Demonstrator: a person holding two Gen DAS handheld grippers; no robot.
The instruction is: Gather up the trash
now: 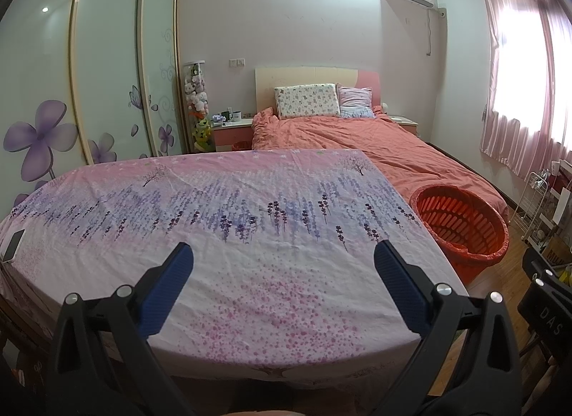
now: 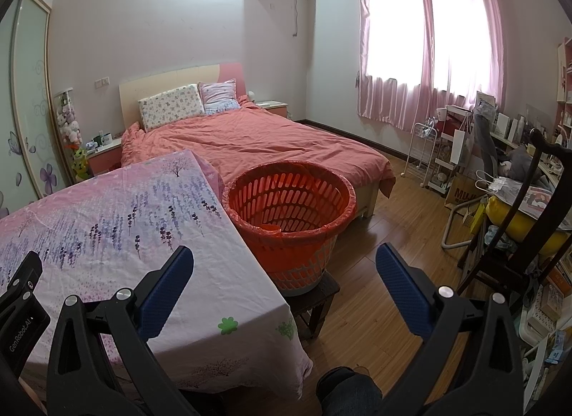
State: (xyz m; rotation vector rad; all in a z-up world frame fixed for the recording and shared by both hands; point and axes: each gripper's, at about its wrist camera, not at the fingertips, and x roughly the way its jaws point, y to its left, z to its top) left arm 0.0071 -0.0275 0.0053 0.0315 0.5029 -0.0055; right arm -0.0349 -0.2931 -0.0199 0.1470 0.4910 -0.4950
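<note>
An orange slatted basket [image 2: 289, 208] lined with an orange bag stands on a small dark stool [image 2: 318, 294] beside the table's right edge; it also shows in the left wrist view [image 1: 461, 223]. My left gripper [image 1: 282, 262] is open and empty above the table with the lavender-print cloth [image 1: 228, 223]. My right gripper [image 2: 284, 266] is open and empty, held over the table's right corner [image 2: 150, 223] and the basket's near side. No loose trash shows on the cloth.
A white phone [image 1: 12, 246] lies at the table's left edge. A bed with a salmon cover [image 2: 257, 144] stands behind the table. A dark chair [image 2: 518, 237], a white rack [image 2: 425, 151] and clutter line the right wall. Wooden floor [image 2: 386, 237] lies right of the basket.
</note>
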